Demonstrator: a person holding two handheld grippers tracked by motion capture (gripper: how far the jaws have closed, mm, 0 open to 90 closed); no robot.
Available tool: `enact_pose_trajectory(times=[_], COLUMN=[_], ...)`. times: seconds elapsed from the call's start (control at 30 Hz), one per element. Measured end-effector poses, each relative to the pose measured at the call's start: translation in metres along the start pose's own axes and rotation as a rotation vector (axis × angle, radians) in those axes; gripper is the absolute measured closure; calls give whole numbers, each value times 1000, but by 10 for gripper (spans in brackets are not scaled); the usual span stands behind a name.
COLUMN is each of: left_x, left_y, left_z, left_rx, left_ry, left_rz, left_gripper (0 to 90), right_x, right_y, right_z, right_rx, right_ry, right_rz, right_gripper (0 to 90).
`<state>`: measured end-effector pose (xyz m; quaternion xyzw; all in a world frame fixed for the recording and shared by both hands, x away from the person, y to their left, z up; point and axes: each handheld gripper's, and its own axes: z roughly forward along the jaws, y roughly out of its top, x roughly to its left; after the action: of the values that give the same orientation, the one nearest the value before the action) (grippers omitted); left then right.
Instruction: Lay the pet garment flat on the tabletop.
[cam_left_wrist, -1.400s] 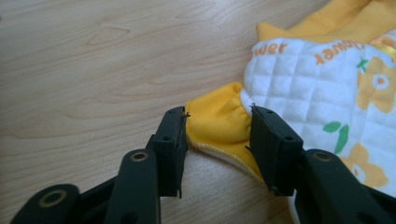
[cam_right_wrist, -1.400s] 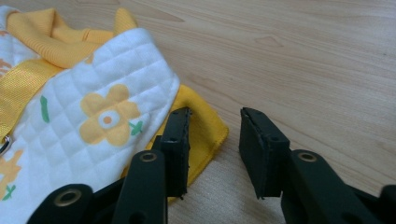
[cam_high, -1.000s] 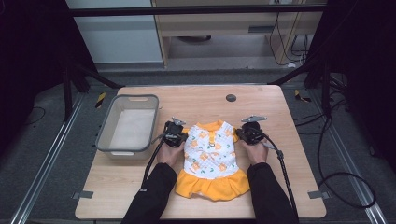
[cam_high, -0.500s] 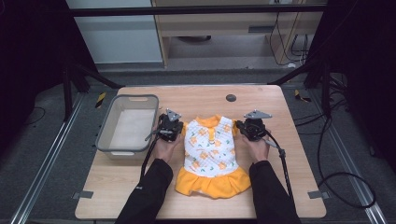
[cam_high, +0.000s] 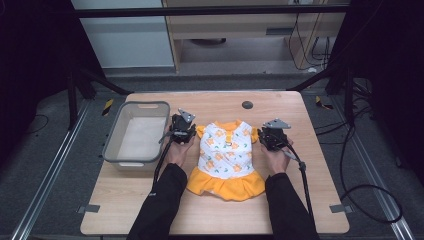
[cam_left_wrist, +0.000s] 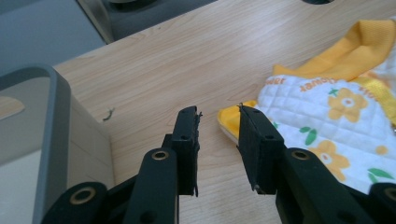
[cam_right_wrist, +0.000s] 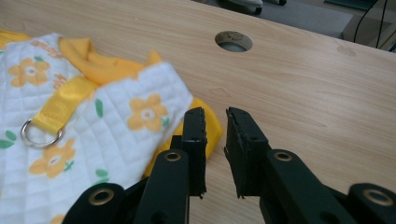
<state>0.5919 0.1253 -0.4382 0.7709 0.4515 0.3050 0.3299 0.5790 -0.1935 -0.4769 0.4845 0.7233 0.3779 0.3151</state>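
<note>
A small white quilted dress with orange flowers and a yellow skirt lies flat in the middle of the wooden table. My left gripper sits by its left sleeve; the jaws have just been opening, and in the left gripper view they stand apart above the table with nothing between them. My right gripper is at the right sleeve. Its jaws have just been opening too, and in the right gripper view a narrow gap holds nothing. A yellow strap with a metal ring lies on the chest.
A grey plastic bin stands at the table's left, close beside my left gripper; its wall shows in the left gripper view. A round hole is in the tabletop at the back, seen as a hole beyond my right jaws.
Both grippers have let go of the dress sleeves and their jaws now stand apart. The left hand has risen a little. The dress lies flat, shifted slightly toward the back.
</note>
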Motion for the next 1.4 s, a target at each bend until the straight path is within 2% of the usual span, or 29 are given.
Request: enact_pose_trajectory(times=[0.17,0.23,0.3,0.33,0.4,0.43,0.47,0.53,0.63,0.7,0.8,0.93,1.07,1.27,1.4], left_x=[-1,-3,-6,-8,-13,-16,-19,-28,-42,-46,-50,-50,-51,-54,-55], left_y=[1,0,-2,-4,-8,-11,-15,-22,-34,-41,-50,-58,-62,-64,-64], left_z=[-12,-20,-27,-30,-34,-36,-36,-35,-27,-19,-9,-8,-10,-14,-15], left_rx=[-24,-37,-43,-39,-37,-42,-35,-9,44,79,115,120,127,131,131], left_ry=[-102,-148,-178,-196,-229,-244,-260,-283,-279,-279,-274,-280,-286,-285,-289], left_rz=[-39,-36,-25,-20,-7,-12,-11,9,54,61,59,69,76,81,80], left_gripper=[684,712,755,755,778,797,797,805,805,800,795,795,797,801,795], right_x=[-5,-5,-2,-2,1,7,7,18,26,37,41,48,50,52,50], right_y=[3,4,4,4,4,1,1,-6,-10,-19,-25,-36,-41,-43,-43], right_z=[-12,-19,-31,-31,-38,-44,-44,-49,-49,-45,-40,-32,-30,-30,-29], right_rx=[-9,-14,-18,-18,-13,-16,-16,-6,10,44,70,130,159,156,149], right_ry=[40,72,131,131,169,203,203,259,286,317,322,305,292,273,271], right_rz=[8,13,23,23,23,34,34,34,21,4,-12,-58,-74,-100,-78], right_gripper=[809,845,900,900,900,900,900,900,900,900,887,883,883,884,879])
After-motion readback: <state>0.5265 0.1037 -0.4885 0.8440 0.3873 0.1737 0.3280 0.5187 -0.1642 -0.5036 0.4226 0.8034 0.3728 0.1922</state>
